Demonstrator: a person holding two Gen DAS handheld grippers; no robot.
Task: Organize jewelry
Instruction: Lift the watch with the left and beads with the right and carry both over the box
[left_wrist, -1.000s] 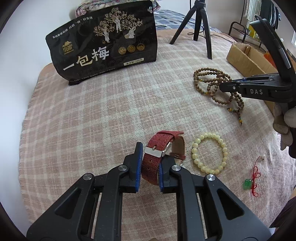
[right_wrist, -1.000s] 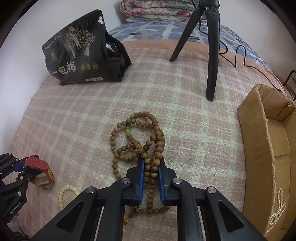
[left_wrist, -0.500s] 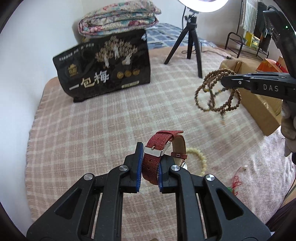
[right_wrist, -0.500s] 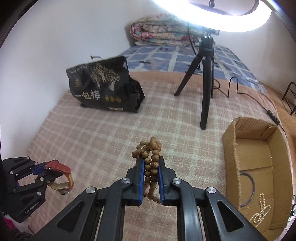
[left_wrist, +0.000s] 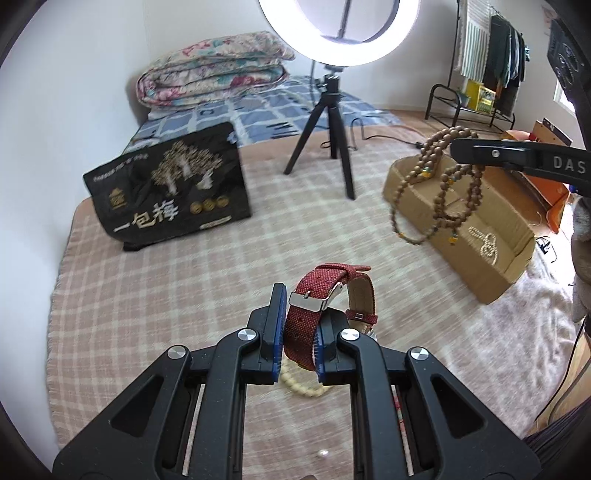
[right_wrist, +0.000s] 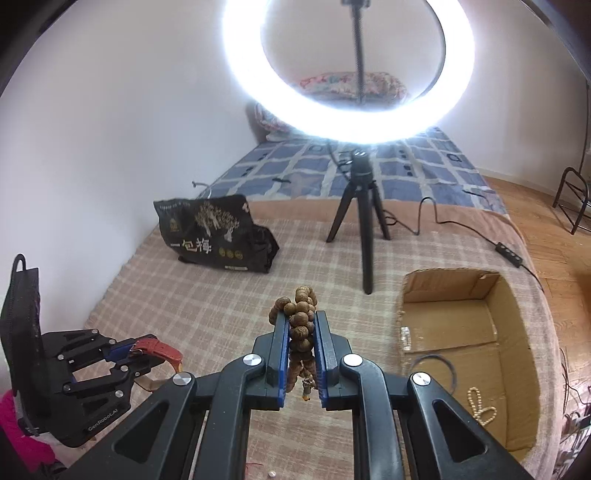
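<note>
My left gripper is shut on a red fabric watch strap with a silver buckle, held above the checked cloth. My right gripper is shut on a string of brown wooden beads. In the left wrist view the beads hang in loops from the right gripper, in the air in front of the cardboard box. The left gripper and the watch show at the left of the right wrist view. A cream bead bracelet lies on the cloth under my left fingers.
The open cardboard box at the right holds a pearl string and a dark ring. A black snack bag and a ring-light tripod stand at the back. A small pearl lies near the front edge.
Both grippers have risen higher above the cloth with the watch and the wooden beads. The beads now hang in front of the cardboard box.
</note>
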